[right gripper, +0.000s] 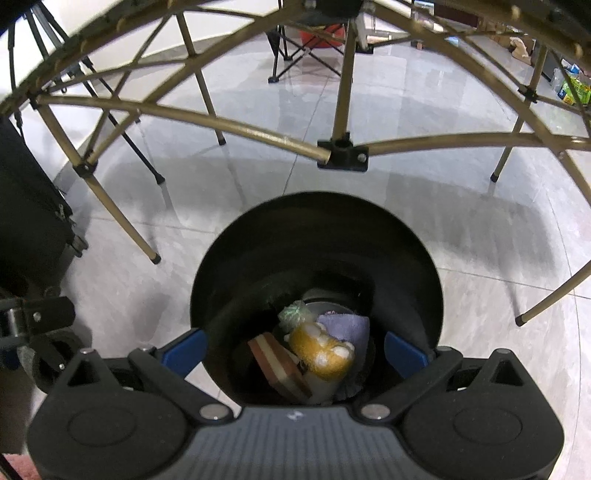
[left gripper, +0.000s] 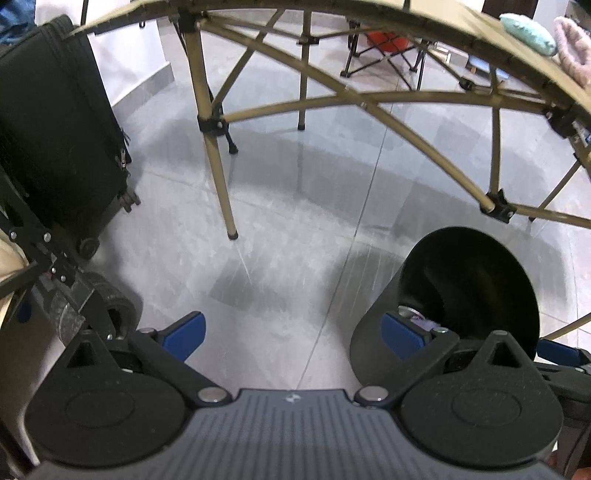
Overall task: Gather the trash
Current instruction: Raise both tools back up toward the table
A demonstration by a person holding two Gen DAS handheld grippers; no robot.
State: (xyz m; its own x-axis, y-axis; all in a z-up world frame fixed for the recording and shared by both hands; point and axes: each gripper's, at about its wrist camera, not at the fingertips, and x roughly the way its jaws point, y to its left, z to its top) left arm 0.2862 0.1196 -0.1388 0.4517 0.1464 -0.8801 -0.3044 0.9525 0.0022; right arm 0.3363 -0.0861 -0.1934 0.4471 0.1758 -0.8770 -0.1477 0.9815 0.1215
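Both my grippers are released, nothing in either. Right gripper [right gripper: 295, 350] hangs over the mouth of the one black bin [right gripper: 406, 236] on the floor, fingers [right gripper: 186, 350] spread wide. Bin holds four pieces of trash: yellow sponge [right gripper: 323, 350], purple cloth [right gripper: 347, 326], striped block [right gripper: 280, 365], green crumple [right gripper: 293, 314]. Left gripper [left gripper: 291, 334] is over bare floor, bin just beside its right finger. Folding bench [left gripper: 424, 33] above carries two plush items.

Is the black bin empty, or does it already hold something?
Not empty: the black bin holds a yellow plush, a purple cloth and a striped block.
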